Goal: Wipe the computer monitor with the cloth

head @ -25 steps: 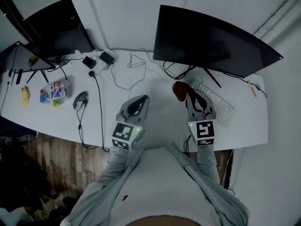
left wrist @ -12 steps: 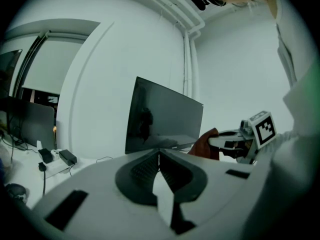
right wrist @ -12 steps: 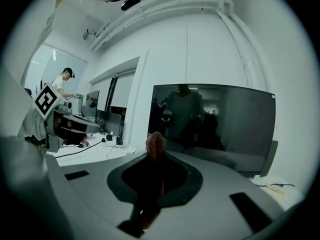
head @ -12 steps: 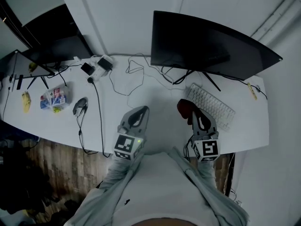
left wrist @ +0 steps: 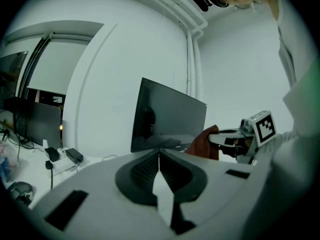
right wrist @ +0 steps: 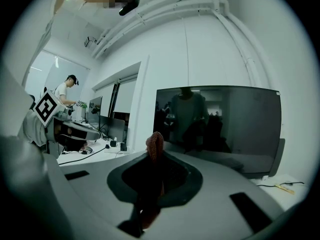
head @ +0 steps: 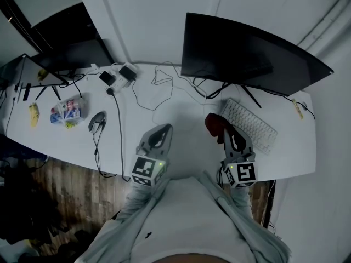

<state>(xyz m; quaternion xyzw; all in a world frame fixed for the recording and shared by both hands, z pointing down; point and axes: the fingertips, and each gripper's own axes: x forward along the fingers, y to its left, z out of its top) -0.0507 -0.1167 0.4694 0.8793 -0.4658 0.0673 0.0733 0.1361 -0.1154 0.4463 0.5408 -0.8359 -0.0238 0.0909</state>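
Right hand-held gripper (head: pixel 224 131): jaws clamped on crumpled dark red cloth (head: pixel 213 123), which bulges past their tips | Cloth: above white bench (head: pixel 181 111), near white keyboard (head: pixel 250 124), short of wide black computer monitor (head: pixel 247 51) | Left hand-held gripper (head: pixel 162 130): jaws pressed together, holding nothing, well apart from cloth
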